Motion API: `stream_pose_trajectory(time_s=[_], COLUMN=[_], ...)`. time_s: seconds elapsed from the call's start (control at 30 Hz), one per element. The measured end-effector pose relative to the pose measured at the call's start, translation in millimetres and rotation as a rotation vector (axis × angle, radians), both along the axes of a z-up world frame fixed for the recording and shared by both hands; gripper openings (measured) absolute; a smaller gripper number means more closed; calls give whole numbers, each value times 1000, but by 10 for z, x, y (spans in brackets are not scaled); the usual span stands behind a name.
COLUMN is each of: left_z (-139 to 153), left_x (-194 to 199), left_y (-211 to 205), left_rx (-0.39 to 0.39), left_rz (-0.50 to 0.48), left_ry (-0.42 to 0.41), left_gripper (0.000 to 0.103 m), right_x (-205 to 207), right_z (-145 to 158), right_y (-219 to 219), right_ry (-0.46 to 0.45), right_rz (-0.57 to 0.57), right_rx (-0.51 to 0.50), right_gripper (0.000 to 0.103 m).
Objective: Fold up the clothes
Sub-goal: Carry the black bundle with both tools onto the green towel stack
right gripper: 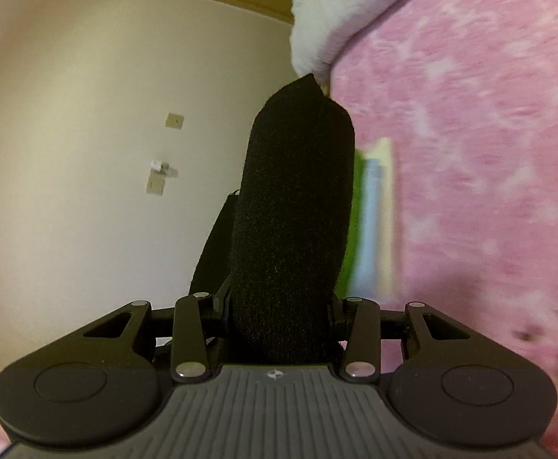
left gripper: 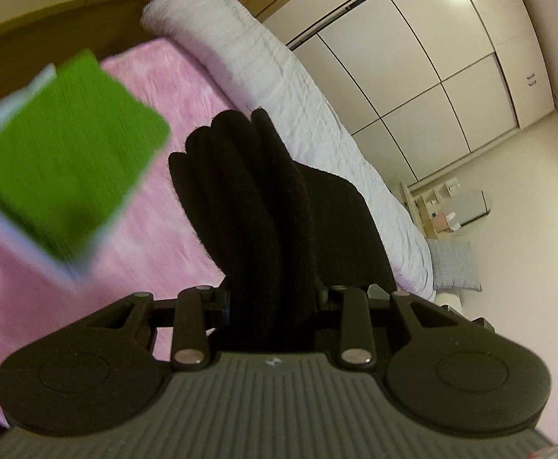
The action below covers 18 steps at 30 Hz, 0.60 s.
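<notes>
We hold the black cloth above the pink bed, pinched in our left hand-held gripper and right hand-held gripper.

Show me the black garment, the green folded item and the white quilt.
black garment (left gripper: 271, 199): left wrist view, middle of the bunched folds.
green folded item (left gripper: 68, 160): left wrist view, centre of its top face.
white quilt (left gripper: 279, 88): left wrist view, its ridged upper surface.

A pink bedspread lies beside a white quilt, facing white wardrobe doors.
</notes>
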<state>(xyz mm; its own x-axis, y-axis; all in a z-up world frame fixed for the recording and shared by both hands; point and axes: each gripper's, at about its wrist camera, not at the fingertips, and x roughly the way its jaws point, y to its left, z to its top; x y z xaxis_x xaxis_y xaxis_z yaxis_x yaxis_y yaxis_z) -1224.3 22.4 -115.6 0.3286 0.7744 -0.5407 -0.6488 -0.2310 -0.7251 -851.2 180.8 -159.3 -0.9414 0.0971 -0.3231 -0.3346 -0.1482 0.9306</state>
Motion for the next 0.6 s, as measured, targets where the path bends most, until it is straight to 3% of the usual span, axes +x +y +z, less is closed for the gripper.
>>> stream_pose_trajectory(time_s=[0.13,0.27,0.43,0.6], left_z=[63,-56,-348,-678], left_x=[-912,-1517,-1945,-2140], left_y=[266,516,733,827], left_rx=[7,22,35,11], left_rz=[-63,-86,-85,-94], left_ry=[30,34,14,-11], left_gripper=[29,29,29,29], right_x=[-882,-1550,-2109,-2341], right_z=[26,-15,-190,-467], right_y=[78,196,420,518], right_ry=[11,6,-18,-53], right_rz=[-64,-102,-119,-126], right_rx=[7,24,39,21], right_gripper=[42,42,42,42])
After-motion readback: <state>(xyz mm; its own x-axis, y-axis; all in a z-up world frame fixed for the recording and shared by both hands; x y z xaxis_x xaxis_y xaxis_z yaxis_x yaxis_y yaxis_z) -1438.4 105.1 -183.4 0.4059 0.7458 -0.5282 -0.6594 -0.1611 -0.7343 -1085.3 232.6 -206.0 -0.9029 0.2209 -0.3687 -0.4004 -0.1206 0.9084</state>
